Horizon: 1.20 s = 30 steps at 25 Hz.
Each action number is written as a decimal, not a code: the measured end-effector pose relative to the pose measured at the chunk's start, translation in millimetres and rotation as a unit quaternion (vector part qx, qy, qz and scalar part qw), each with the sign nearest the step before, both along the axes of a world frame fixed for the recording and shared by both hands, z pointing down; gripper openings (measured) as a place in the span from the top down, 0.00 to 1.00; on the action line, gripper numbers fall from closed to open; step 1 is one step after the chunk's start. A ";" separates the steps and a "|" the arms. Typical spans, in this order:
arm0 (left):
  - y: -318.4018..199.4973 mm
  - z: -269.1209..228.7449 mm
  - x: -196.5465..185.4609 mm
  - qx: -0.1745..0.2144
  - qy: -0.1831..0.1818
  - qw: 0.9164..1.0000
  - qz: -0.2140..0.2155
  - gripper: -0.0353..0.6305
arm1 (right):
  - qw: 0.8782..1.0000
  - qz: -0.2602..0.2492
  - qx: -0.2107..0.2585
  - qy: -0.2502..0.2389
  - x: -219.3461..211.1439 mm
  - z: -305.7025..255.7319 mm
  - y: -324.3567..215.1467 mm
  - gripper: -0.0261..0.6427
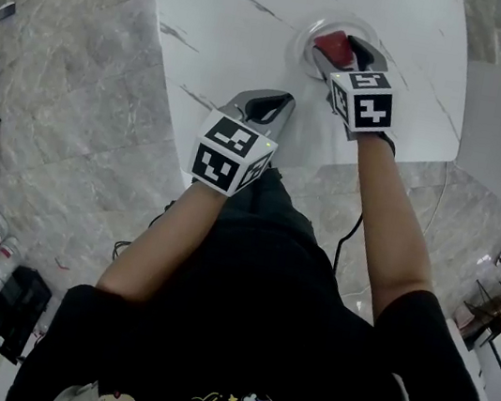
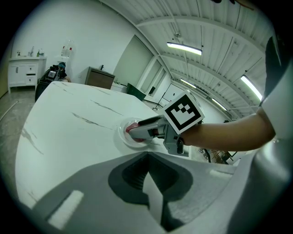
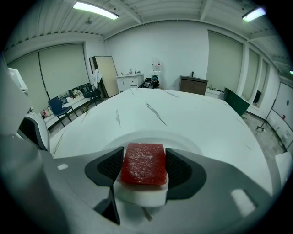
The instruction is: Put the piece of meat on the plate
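Desk (image 1: 262,16): white, marbled. Plate (image 1: 307,35) at 1 o'clock from the person. Left gripper (image 1: 266,104) at 11 o'clock, fingers pressed together, empty. Right gripper (image 1: 347,51) fingers clamp the piece of meat (image 3: 143,162) by its long sides, over the plate.

Judgement: lower level to plate centre, then part fingers evenly. Meat's long axis runs 6–12 along the fingers, red face up.
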<state>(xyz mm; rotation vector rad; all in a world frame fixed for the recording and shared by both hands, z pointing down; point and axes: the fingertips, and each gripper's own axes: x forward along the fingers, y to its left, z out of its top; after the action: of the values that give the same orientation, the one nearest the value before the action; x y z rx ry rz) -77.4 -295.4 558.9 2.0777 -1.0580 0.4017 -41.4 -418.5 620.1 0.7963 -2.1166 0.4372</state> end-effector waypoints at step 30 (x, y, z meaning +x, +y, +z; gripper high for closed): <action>-4.4 -8.2 5.6 0.008 -0.019 1.000 0.000 0.95 | 0.996 0.044 0.051 -0.066 20.8 -56.3 -3.7 0.84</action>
<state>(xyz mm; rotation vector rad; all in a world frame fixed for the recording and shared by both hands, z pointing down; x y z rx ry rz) -71.8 -299.8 550.8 2.0916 -1.0857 0.4353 -20.6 -422.2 563.8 0.9448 -2.2479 0.4406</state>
